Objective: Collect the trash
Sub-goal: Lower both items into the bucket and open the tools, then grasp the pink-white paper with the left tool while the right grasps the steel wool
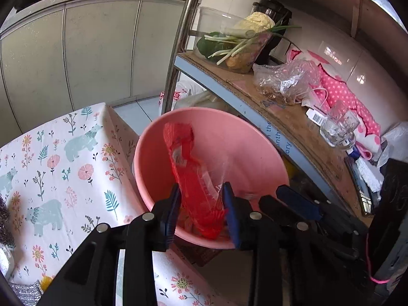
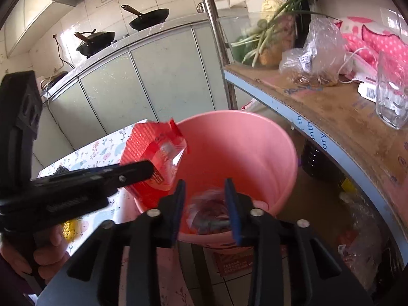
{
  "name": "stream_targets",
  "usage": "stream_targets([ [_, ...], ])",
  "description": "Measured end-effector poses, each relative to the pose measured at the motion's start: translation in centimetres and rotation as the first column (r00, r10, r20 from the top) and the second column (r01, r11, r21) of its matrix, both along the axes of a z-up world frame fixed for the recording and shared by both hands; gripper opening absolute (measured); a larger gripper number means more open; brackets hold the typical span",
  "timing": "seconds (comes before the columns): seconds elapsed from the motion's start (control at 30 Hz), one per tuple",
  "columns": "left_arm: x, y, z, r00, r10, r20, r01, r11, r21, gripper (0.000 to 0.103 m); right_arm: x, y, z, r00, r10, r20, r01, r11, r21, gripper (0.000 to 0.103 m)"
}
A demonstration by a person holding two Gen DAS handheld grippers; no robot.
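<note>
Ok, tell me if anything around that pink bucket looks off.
The red mesh wrapper is not fully inside the pink bucket: it hangs at the rim beside the left gripper, whose jaws stand apart around it. Other trash lies at the bottom.

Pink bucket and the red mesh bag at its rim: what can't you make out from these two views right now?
- Left tool grip on the red mesh bag: left wrist view shows the bag between parted fingers; contact unclear. In the right wrist view the tool's arm covers the bag's lower edge.
- Pink bucket contents: right wrist view, partly hidden by the right tool and blurred.
- Bucket base: hidden below both tools.
</note>
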State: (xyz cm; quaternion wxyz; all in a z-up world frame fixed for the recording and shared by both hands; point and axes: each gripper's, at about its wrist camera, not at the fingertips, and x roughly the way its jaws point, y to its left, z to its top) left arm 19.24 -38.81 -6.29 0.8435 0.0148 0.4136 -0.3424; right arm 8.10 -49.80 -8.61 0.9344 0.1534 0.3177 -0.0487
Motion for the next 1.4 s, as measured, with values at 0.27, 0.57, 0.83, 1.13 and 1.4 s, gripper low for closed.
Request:
stream_targets([
  [0.27, -0.7, 1.2, 2.0, 1.0, 0.01, 0.023, -0.01, 0.999, -0.034, 0.033, -1.0, 0.8, 1.0, 1.0, 0.001, 0.016, -0.001, 0.999, -0.04, 0.035],
  [0.57, -0.5, 2.0, 3.7, 0.999, 0.022, 0.037, -0.019, 0.997, -0.074, 0.038, -2.6, 1.4, 2.1, 0.999, -0.007, 0.038, 0.009, 0.999, -0.054, 0.035],
  [0.83, -0.7, 2.3, 5.7, 0.998, 0.028, 0.064, -0.022, 0.994, -0.103, 0.039, -4.5, 2.0, 3.3, 0.997, -0.011, 0.071, 0.016, 0.997, -0.073, 0.035],
  [1.13, -3.1, 4.5, 7.3, 0.993, 0.043, 0.109, -0.036, 0.997, -0.062, 0.039, -5.8, 3.8, 4.8, 0.995, 0.029, 0.095, -0.022, 0.997, -0.073, 0.035],
  [1.4, -5.2, 12.2, 9.0, 0.98, 0.121, 0.156, -0.119, 0.993, -0.022, 0.039, -4.9, 8.3, 6.0, 0.984, 0.152, 0.097, -0.143, 0.985, -0.1, 0.035],
])
